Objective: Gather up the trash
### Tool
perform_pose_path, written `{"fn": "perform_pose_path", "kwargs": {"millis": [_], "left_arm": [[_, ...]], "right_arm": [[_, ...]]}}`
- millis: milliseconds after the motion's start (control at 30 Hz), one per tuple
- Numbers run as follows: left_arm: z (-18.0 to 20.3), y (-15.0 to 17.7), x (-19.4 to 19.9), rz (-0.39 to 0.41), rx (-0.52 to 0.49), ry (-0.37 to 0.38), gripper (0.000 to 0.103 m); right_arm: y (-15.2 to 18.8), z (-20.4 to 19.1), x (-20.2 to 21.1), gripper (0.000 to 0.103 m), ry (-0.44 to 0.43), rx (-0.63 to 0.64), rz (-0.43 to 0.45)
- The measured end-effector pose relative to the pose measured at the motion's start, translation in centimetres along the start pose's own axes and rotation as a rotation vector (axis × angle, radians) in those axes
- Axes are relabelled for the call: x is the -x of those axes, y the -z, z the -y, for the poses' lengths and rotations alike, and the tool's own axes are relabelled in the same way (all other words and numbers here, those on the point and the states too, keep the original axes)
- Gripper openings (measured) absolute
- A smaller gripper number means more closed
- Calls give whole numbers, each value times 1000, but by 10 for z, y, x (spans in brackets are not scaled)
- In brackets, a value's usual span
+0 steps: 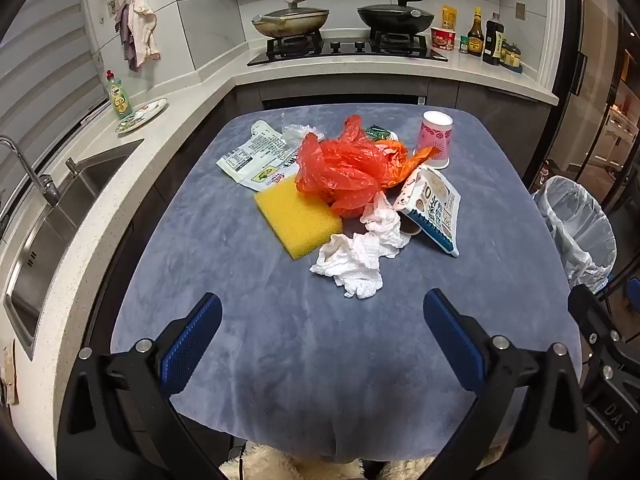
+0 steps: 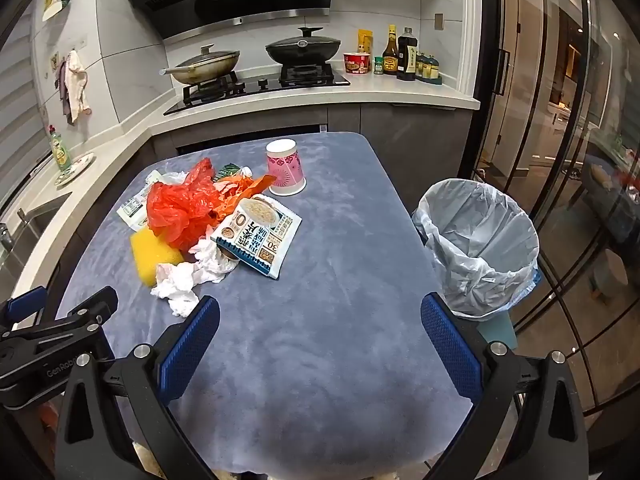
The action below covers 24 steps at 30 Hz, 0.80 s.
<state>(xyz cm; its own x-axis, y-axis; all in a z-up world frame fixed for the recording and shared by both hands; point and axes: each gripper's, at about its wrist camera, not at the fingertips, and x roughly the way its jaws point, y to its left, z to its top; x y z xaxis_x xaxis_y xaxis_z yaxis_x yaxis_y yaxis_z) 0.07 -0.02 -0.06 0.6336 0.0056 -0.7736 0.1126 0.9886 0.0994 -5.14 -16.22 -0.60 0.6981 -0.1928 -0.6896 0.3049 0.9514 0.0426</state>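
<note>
From the left wrist, the left gripper [image 1: 322, 338] hangs over the near edge of the table [image 1: 240, 312], its blue fingers [image 1: 192, 344] spread wide with nothing between them. The trash sits in a heap toward the far half of the table: crumpled white tissue [image 1: 358, 258] nearest, a yellow sponge [image 1: 298, 222] touching it on the left, an orange plastic bag [image 1: 348, 170] piled behind, a printed food packet [image 1: 434, 208] on the right, and an upturned pink paper cup [image 1: 436, 138] near the far right corner.

From the right wrist, the right gripper [image 2: 320, 340] is likewise wide open and empty above the near edge. The lined bin [image 2: 478, 244] stands just off the table's right edge.

Everything here looks light and soft. The tissue should crush easily, so pinch its bunched middle; the bag is likely slippery and best taken by a thick fold.
</note>
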Motion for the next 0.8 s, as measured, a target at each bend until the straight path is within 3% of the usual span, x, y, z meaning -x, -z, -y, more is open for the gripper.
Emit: {"fn": "perform_pose_path", "kwargs": {"millis": [800], "left_arm": [[1,3,2,13,3,6,96]], "right_arm": [[1,13,3,96,11,-25,-1]]}}
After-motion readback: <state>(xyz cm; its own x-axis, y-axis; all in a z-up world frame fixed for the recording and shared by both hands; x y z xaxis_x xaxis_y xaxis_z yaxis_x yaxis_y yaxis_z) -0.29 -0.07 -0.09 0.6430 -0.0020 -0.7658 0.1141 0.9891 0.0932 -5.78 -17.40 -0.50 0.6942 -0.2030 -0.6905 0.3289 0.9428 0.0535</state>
